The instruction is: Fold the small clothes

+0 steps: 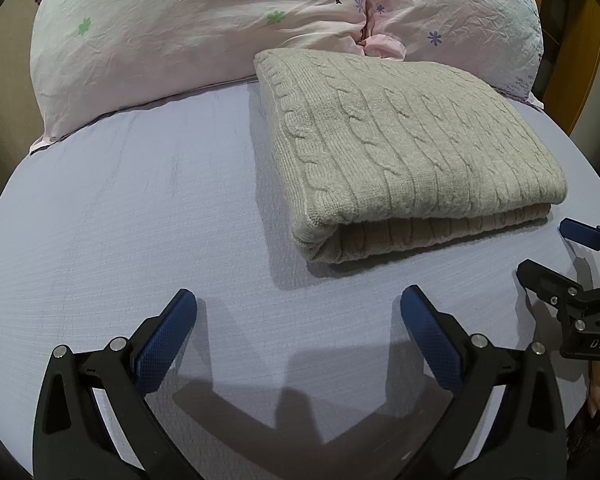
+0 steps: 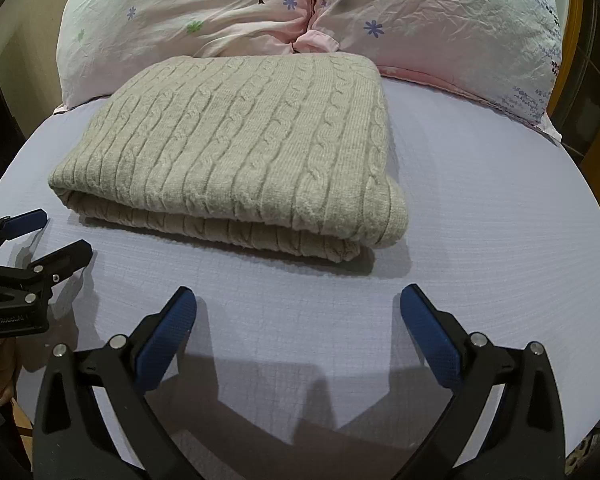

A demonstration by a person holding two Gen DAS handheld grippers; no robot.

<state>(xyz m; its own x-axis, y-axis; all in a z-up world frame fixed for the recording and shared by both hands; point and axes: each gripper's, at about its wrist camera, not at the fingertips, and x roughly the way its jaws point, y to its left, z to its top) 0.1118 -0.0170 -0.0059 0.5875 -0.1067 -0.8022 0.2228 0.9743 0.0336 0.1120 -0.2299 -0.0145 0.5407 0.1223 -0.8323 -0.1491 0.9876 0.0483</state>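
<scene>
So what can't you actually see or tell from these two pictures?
- Folded grey sweater: its inner layers, sleeves and collar are tucked under the top layer in both views.
- Pillows: their tops are cut off by the upper edge in both views.
- Right gripper: half cut off by the left wrist view's right edge.

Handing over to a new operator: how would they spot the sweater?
Find the pink floral pillows at the head of the lavender bed. Just before them lies the sweater, folded flat. It is the only beige, cable-knit thing there.
</scene>
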